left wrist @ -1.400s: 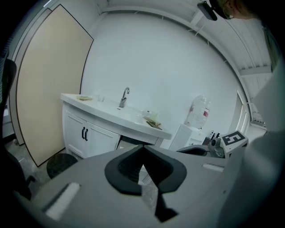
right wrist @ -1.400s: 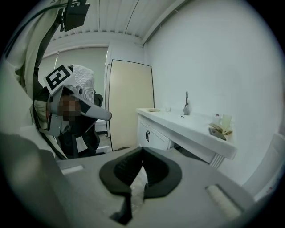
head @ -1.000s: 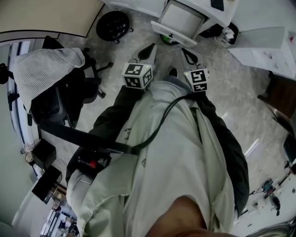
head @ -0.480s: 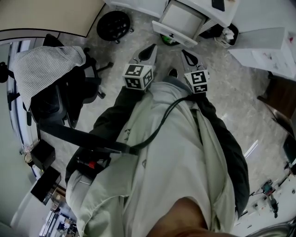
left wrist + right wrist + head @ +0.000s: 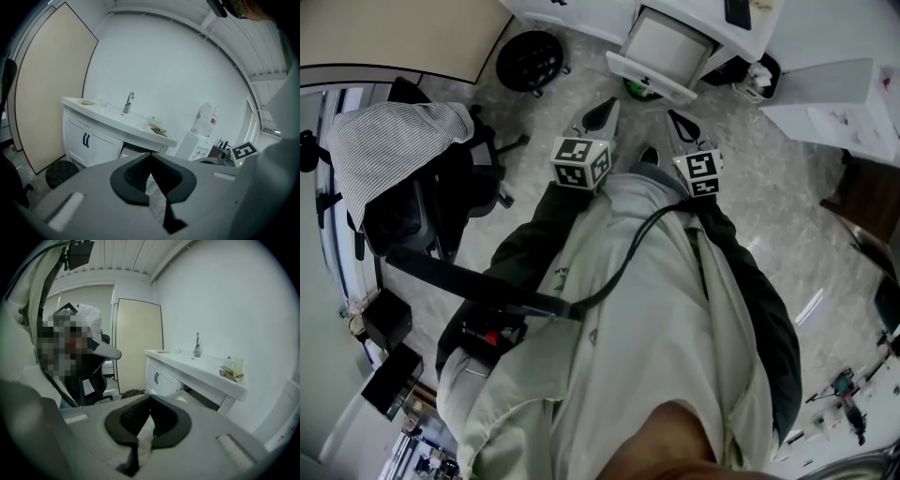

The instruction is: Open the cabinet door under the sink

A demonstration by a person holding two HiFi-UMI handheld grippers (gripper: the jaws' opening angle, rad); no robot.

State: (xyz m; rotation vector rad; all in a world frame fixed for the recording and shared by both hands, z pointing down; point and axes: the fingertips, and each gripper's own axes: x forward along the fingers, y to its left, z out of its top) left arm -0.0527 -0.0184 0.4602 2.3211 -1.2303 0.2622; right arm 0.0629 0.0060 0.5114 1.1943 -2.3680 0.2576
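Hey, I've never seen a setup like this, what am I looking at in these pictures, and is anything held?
A person holds a hand tool in each hand, each ending in grey tongs. The top-down picture comes from a camera on the person's head; the other two come from cameras riding on the tools, looking along the left tongs and right tongs. Both are shut and hold nothing. Ahead stands a white sink cabinet with black door handles; a metal tap stands on its countertop.

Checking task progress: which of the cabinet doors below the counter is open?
The door below the tap: it is swung outward, while the two doors with black handles beside it are shut.
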